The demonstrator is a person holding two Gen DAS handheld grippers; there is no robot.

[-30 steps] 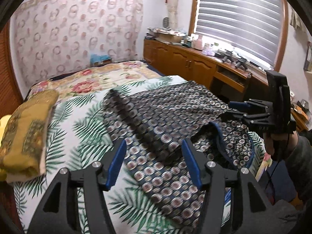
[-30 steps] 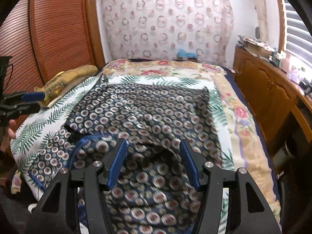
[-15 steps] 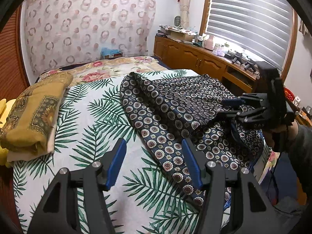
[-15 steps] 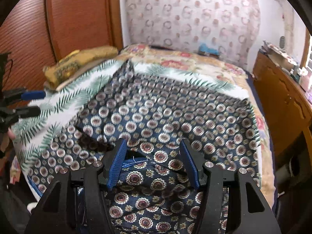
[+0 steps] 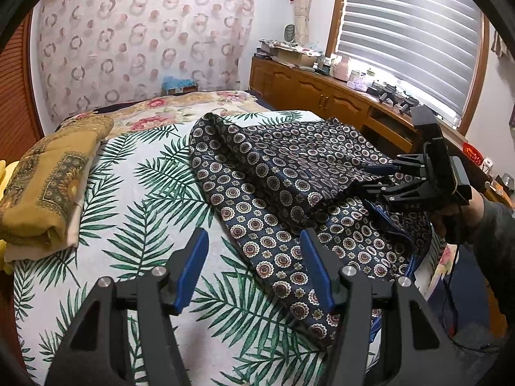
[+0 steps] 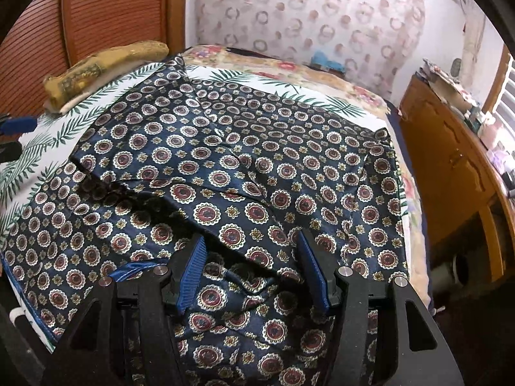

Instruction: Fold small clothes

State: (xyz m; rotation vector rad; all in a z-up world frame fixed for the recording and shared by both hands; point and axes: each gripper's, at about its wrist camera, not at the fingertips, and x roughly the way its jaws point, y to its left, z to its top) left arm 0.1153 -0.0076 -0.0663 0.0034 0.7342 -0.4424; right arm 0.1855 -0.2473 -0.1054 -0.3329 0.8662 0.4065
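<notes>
A dark navy garment [image 5: 283,173] with round medallion prints lies spread and partly doubled over on the palm-leaf bed sheet [image 5: 128,193]. My left gripper [image 5: 254,257] is open just above the garment's near corner, nothing between its blue pads. My right gripper [image 5: 381,178], held in a hand [image 5: 457,218], reaches in from the right at the garment's rumpled near edge. In the right wrist view the right gripper [image 6: 249,251] hangs open low over a folded edge of the garment [image 6: 257,167], and the pads do not press on it. The left gripper's blue finger [image 6: 19,125] shows at the left edge.
A folded yellow-brown cloth stack [image 5: 48,186] [image 6: 106,64] lies on the bed's left side. Wooden cabinets [image 5: 322,99] [image 6: 450,167] with clutter on top run along the right under a blinded window. A wooden slatted door [image 6: 112,9] stands behind the stack.
The left gripper has shifted left, off the middle of the garment to its near corner. The right gripper has sunk closer to the cloth and rolled. Both jaws keep the same width.
</notes>
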